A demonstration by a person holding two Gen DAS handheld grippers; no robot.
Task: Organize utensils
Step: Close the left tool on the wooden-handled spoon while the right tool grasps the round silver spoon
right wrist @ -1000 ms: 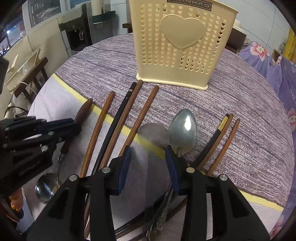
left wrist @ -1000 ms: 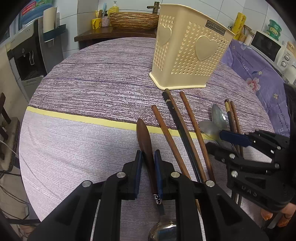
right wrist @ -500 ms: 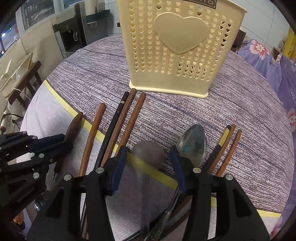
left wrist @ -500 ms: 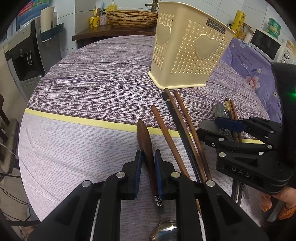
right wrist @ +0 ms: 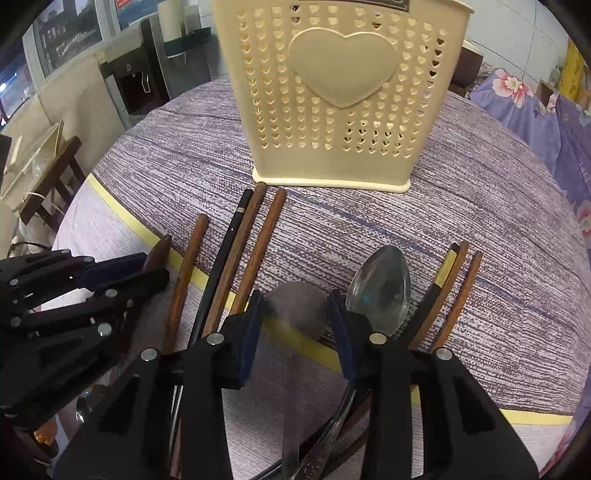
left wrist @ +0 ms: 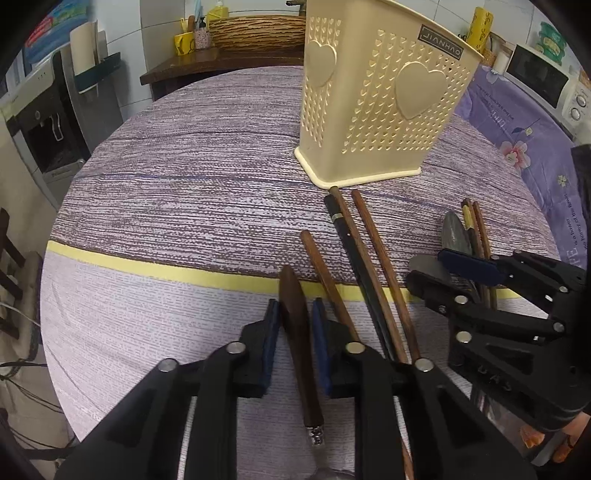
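Note:
A cream perforated utensil basket (left wrist: 376,110) with heart panels stands upright on the round table, also in the right wrist view (right wrist: 340,92). My left gripper (left wrist: 295,314) is shut on the dark wooden handle of a spoon (left wrist: 299,343) lying on the cloth. My right gripper (right wrist: 295,306) is open, its jaws on either side of a dull metal spoon bowl (right wrist: 295,306); it also shows in the left wrist view (left wrist: 450,266). A shiny metal spoon (right wrist: 380,288) lies just right of it. Brown and black chopsticks (right wrist: 236,251) lie between the grippers.
Two more chopsticks (right wrist: 454,291) lie at the right. A yellow stripe (left wrist: 147,266) crosses the purple tablecloth. A wooden side table with a wicker basket (left wrist: 258,31) stands behind, a water dispenser (left wrist: 48,122) at left, a microwave (left wrist: 546,81) at right.
My right gripper has moved forward toward the basket, and its jaws now flank the dull spoon bowl. My left gripper stays shut on the wooden-handled spoon in about the same place.

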